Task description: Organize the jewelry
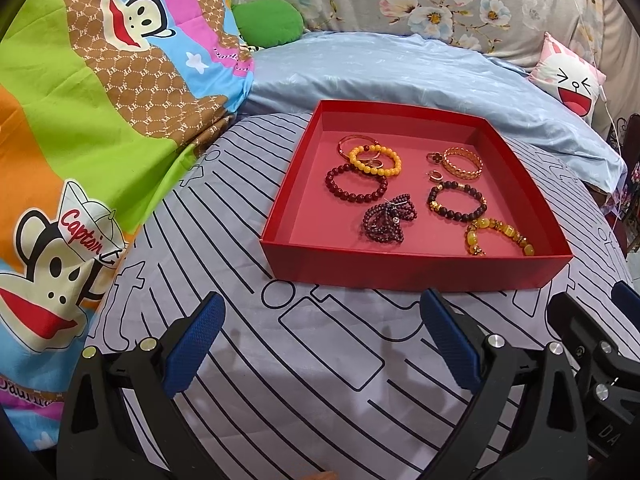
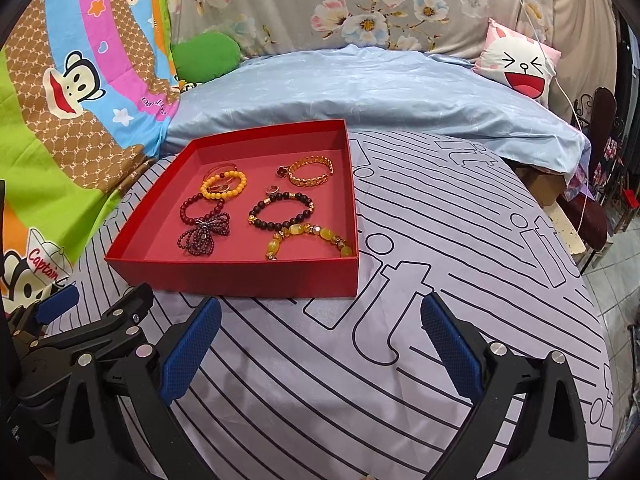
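Note:
A shallow red box point(image 1: 416, 268) point(image 2: 240, 272) lies on the striped grey bedsheet and holds several pieces of jewelry: a yellow bead bracelet point(image 1: 374, 161) point(image 2: 223, 185), a dark red bead bracelet point(image 1: 355, 184), a purple bead bundle point(image 1: 387, 219) point(image 2: 204, 234), a gold bangle point(image 1: 462, 163) point(image 2: 311, 171), a black bead bracelet point(image 1: 457, 201) point(image 2: 281, 210) and an amber bracelet point(image 1: 498, 236) point(image 2: 308, 240). My left gripper point(image 1: 320, 336) is open and empty, just short of the box's near wall. My right gripper point(image 2: 320, 340) is open and empty, to the right of the box.
A cartoon monkey quilt point(image 1: 80, 120) lies left of the box. A light blue duvet point(image 1: 400, 68) lies behind it. A pink cartoon pillow point(image 2: 520, 64) sits at the back right. The bed edge and a tiled floor point(image 2: 616, 280) are at the right.

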A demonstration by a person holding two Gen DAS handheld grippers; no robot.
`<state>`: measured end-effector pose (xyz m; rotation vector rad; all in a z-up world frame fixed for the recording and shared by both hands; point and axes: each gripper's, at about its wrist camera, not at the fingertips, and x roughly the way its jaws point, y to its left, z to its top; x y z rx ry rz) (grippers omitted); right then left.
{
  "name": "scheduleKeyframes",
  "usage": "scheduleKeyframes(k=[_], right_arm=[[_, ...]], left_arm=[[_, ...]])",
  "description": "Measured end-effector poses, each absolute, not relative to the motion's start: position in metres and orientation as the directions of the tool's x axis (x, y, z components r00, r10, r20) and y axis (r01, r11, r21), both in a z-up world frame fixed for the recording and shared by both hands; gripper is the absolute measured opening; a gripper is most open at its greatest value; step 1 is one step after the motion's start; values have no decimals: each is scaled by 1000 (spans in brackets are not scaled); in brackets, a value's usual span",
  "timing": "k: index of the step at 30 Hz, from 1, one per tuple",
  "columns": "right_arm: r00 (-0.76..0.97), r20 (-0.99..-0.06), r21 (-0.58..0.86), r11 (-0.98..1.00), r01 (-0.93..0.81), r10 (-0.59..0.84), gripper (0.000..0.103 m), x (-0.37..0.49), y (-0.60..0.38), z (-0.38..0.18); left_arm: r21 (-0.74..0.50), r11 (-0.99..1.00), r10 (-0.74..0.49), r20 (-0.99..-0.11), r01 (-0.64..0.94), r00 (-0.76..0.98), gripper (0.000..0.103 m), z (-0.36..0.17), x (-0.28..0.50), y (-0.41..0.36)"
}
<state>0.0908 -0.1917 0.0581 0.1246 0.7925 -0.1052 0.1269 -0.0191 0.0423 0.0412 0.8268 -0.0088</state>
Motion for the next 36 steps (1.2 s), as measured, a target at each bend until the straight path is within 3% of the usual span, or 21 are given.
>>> scheduleKeyframes(k=[36], right_arm=[[694,-718,60,988,140,-55,96,92,-190,57]], left_arm=[[24,1000,10,-738,12,675,93,41,128,-20]])
